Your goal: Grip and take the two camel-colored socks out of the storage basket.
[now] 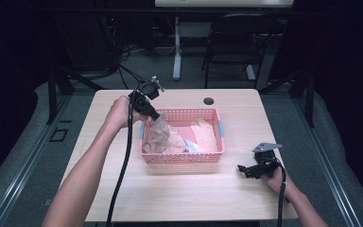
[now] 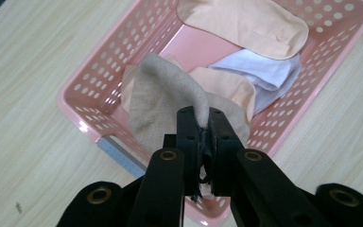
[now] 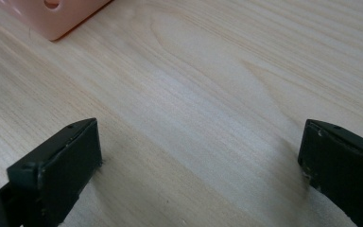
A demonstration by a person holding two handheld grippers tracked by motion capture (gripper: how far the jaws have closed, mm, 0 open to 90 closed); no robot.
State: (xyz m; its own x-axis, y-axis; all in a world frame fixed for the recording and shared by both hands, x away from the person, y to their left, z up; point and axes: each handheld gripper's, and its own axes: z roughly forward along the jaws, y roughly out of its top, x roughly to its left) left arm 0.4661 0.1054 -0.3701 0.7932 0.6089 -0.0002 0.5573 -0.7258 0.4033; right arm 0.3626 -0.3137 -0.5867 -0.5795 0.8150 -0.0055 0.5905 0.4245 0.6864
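Left hand-held gripper [image 2: 201, 124] clamped on beige knitted sock [image 2: 163, 97], lifted above pink perforated plastic basket [image 2: 90, 92]. Right hand-held gripper [image 3: 198, 161] wide apart, resting on tabletop [image 3: 208, 75] right of basket. Thin pinch; could slip, dropping outside basket.

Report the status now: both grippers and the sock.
Left gripper shut on beige fabric sock, lifted over pink plastic basket. Right gripper open, on wooden table. Nothing in the way.

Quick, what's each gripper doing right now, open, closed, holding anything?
Left gripper: closed on a beige sock over the pink basket.
Right gripper: open, empty.
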